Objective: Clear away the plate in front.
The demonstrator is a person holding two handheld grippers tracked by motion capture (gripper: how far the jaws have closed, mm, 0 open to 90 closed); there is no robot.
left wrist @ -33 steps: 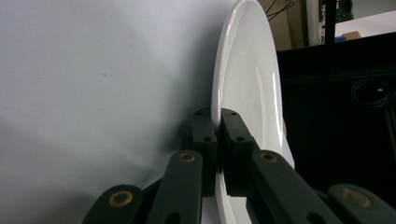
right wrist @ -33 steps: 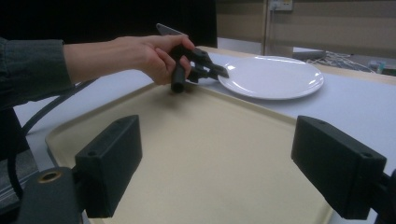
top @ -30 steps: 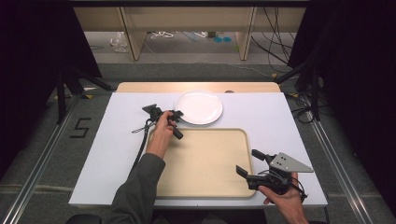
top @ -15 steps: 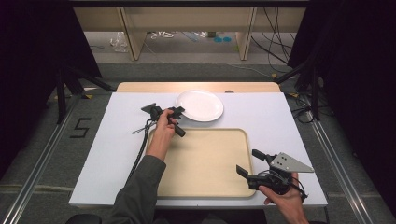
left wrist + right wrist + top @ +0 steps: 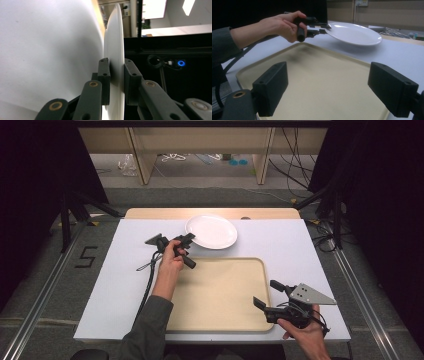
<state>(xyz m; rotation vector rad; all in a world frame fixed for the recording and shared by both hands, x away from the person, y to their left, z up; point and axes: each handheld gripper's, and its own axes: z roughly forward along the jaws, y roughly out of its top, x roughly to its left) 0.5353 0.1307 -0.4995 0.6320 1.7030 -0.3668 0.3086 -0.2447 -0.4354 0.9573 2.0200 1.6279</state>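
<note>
A white plate (image 5: 212, 231) lies on the white table top behind a beige tray (image 5: 220, 261). My left gripper (image 5: 189, 238) is shut on the plate's near left rim, one jaw above and one below. Its jaws have just been opening a little, with the rim still between them. In the left gripper view the pads (image 5: 104, 75) flank the plate edge (image 5: 113, 37). The right gripper view shows the plate (image 5: 354, 32) tipped up at the side my left gripper (image 5: 323, 28) holds. Over the tray's near right corner, my right gripper (image 5: 265, 292) stands open and empty; its jaws frame the tray (image 5: 324, 75).
A wooden board (image 5: 150, 213) lines the table's far edge. The white table top (image 5: 110, 290) reaches left and right of the tray. Black frame legs (image 5: 65, 215) and cables stand on the floor beyond. The left gripper's cable (image 5: 149, 280) trails along the forearm.
</note>
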